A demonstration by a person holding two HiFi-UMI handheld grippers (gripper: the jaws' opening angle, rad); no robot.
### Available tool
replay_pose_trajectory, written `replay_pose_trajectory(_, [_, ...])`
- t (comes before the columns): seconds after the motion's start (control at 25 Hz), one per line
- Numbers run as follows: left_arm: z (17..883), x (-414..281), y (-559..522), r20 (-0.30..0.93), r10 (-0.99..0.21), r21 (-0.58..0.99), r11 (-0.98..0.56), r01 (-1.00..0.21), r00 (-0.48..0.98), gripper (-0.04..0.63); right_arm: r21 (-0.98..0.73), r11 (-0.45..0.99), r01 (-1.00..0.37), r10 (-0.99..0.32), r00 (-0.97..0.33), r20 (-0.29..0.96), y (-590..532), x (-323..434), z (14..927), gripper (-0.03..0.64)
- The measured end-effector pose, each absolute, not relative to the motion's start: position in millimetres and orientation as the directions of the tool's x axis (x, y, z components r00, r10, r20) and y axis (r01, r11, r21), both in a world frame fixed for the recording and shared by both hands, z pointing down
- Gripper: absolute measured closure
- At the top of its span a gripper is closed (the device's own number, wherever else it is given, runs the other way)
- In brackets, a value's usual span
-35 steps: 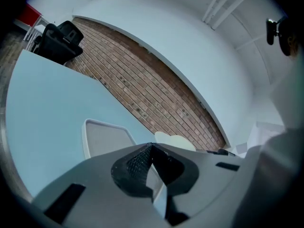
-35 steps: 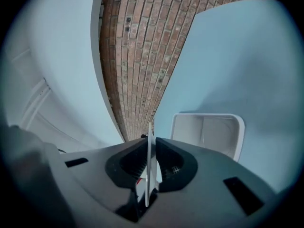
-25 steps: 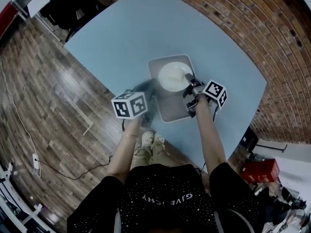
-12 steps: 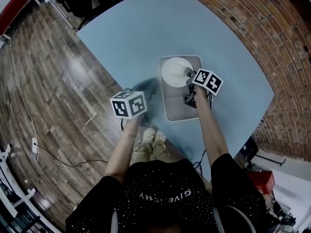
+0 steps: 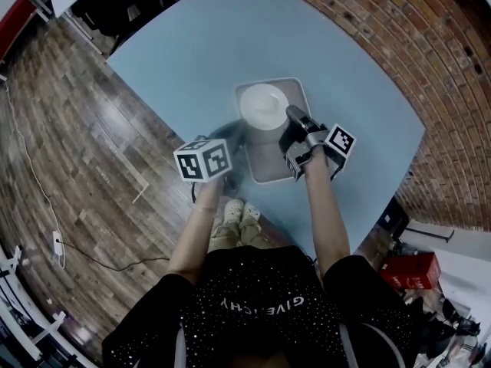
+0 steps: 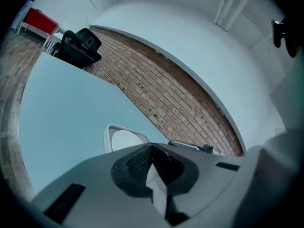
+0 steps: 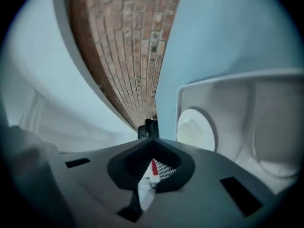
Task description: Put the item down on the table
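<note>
The white plate (image 5: 263,104) now lies flat in the far end of the grey tray (image 5: 270,165), and the tray stands on the light blue table (image 5: 353,67). A second ago the right gripper (image 5: 295,121) was at the plate's rim on the tray's right side. It has since drawn back a little toward the person and rolled at the wrist. Its tip is now just beside the plate, and from its own view it seems not to touch it. Its jaws have just been closing and are now fully together, with nothing between them.

The left gripper (image 6: 151,151) hovers off the tray's left side, near the table edge, about where it was a second ago. Its jaws are also pressed together and carry nothing.

In my judgement this means the plate is already released and the putting-down is done. One doubt stays: the plate rests on the tray, not on the bare table. If the bare table is meant, somebody must pick it up again. Otherwise only the drawing away of the hands remains.
</note>
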State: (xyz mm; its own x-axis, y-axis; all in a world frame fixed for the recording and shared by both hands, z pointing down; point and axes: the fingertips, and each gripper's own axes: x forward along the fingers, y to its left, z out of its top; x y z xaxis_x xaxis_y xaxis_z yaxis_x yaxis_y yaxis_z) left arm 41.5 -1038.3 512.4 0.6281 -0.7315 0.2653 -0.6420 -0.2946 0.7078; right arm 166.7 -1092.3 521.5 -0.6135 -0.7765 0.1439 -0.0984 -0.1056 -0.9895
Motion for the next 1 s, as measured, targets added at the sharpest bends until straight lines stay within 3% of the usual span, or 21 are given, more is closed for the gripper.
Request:
replay_pose_trajectory(0.08, [515,46,-1036,0.272,-0.723,0.713,-0.291,-0.638,0.635,0.586,-0.991,-0.123,0.05,-0.804,-0.591,0.07,-1076,172,516,0.604])
replay_pose_trajectory(0.24, [521,48,-1028,0.296,-0.717,0.719,-0.268,-0.642,0.631,0.586,-0.993,-0.115,-0.021,-0.801,-0.589,0.105,-1052,175,516,0.605])
replay_pose_trajectory(1.0, [523,60,-1019,0.306,-0.709,0.731,-0.253,-0.634,0.636,0.586,-0.987,-0.157,-0.019,-0.789,-0.599,0.138,-1040,182,524,0.606])
